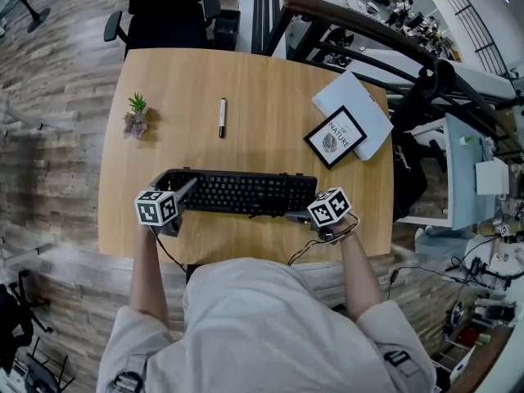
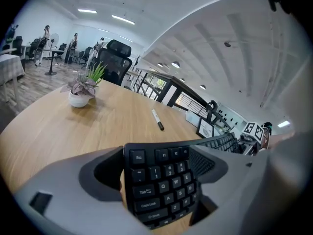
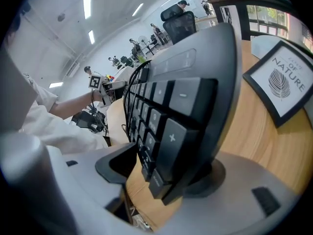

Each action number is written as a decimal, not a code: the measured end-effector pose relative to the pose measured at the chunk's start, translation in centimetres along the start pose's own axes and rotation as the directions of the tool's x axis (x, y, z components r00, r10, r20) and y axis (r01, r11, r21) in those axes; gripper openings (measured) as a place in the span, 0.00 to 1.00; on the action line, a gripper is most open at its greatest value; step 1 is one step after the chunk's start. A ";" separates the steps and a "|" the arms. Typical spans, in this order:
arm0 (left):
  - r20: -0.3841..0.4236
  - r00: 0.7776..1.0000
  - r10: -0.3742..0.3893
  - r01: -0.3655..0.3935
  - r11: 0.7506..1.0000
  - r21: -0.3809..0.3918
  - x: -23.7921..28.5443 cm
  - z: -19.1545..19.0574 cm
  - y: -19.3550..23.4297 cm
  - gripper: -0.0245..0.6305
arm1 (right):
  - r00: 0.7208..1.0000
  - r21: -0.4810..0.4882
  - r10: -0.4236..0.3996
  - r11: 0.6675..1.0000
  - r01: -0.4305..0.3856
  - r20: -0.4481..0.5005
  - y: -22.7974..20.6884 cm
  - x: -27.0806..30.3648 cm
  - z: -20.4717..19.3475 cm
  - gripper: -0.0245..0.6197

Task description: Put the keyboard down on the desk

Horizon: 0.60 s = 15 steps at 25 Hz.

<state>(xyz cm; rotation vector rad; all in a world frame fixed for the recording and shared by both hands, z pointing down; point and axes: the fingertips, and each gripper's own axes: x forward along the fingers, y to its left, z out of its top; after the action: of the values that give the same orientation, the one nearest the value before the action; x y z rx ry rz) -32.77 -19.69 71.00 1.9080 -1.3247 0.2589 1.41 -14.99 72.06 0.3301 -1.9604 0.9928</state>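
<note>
A black keyboard [image 1: 241, 193] stretches across the near half of the wooden desk [image 1: 246, 80], held at both ends. My left gripper [image 1: 187, 193] is shut on its left end; in the left gripper view the Esc and number keys [image 2: 161, 180] fill the space between the jaws of that gripper [image 2: 159, 153]. My right gripper [image 1: 304, 211] is shut on the right end. In the right gripper view the keyboard [image 3: 181, 106] stands tilted between the jaws of that gripper [image 3: 171, 163], underside on the round pad. Whether it rests on the wood I cannot tell.
A small potted plant [image 1: 136, 115] stands at the desk's far left, a pen [image 1: 222, 117] lies mid-desk, and a framed picture [image 1: 335, 136] leans on a white notebook [image 1: 368, 109] at the far right. An office chair [image 1: 164, 11] sits behind the desk. A railing runs to the right.
</note>
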 end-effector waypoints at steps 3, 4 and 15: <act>-0.011 1.000 0.004 -0.004 1.000 -0.001 0.2 -0.2 0.2 0.67 | 1.000 0.017 0.013 1.000 -0.013 -0.007 0.1 0.3 -0.1 0.49; -0.013 1.000 0.006 -0.006 1.000 -0.002 0.2 -0.2 0.3 0.67 | 1.000 0.021 0.016 1.000 -0.016 -0.010 0.1 0.3 -0.1 0.49; -0.045 0.998 0.034 -0.036 0.999 -0.035 0.6 -1.7 1.3 0.67 | 0.996 0.070 0.067 0.996 -0.064 -0.050 0.6 0.8 -0.5 0.51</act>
<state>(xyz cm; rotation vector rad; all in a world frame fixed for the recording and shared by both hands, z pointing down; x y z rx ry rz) -33.17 -19.16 73.12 1.8400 -1.3259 0.2916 0.88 -14.07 72.56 0.2764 -1.9037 1.1016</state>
